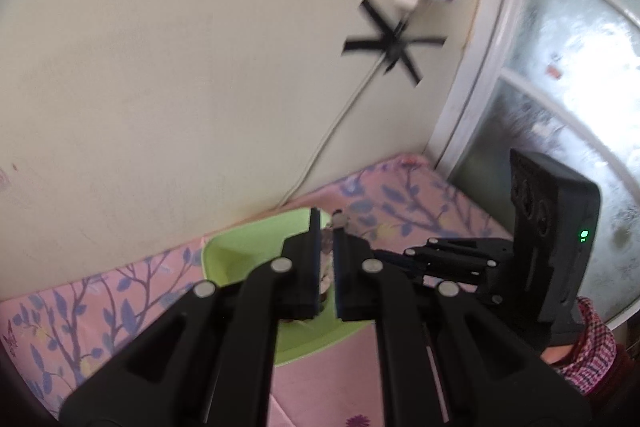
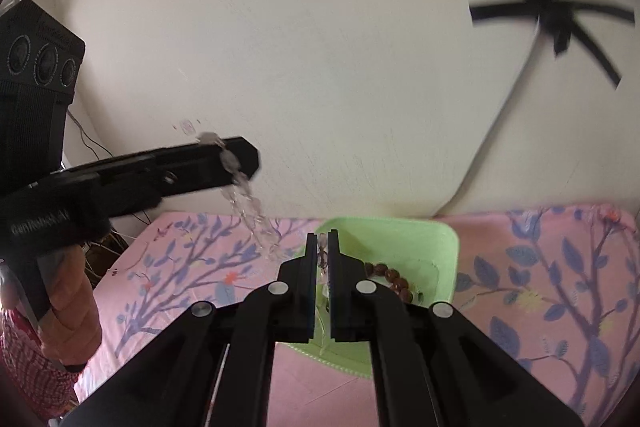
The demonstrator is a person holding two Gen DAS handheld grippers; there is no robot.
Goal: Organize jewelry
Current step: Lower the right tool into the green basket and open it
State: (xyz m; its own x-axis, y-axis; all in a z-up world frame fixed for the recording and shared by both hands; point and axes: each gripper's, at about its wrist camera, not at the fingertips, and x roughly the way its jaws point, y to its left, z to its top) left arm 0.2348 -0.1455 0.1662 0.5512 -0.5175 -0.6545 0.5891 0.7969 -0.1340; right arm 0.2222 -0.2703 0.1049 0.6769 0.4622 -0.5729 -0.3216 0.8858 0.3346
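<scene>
Seen from the right wrist view, going left to right. At far left, a hand (image 2: pixel 68 311) in a checked sleeve (image 2: pixel 28 355) carrying the left tongs (image 2: pixel 240 157), clenched on one end of a clear bead strand (image 2: pixel 248 211). Strand sagging down and rightward in a slack arc above the pink floral bed cover (image 2: pixel 180 267), reaching to the right tongs (image 2: pixel 322 247) at centre, also clenched, with a few pale beads and a thin thread visible in the narrow slot between the pads. Held off the surface at both ends, then, above and just left of the green tray (image 2: pixel 440 247). Inside that tray, toward its right, a dark brown bead string (image 2: pixel 394 281) lying loose. Farther right, only bed cover, and on the wall above, black tape strips (image 2: pixel 556 15) crossing over a cable.

Judged by its look: light, limp, no stiffness whatever, likely to swing and bunch when moved. Smooth round beads probably slippery under flat pads, the thread thin and perhaps easy to snap if pulled taut between the two grips. Best taken across a bead or just beside one, not on bare thread, with slack left in the middle. Lowering one end first into the tray seems safer than dropping both.
</scene>
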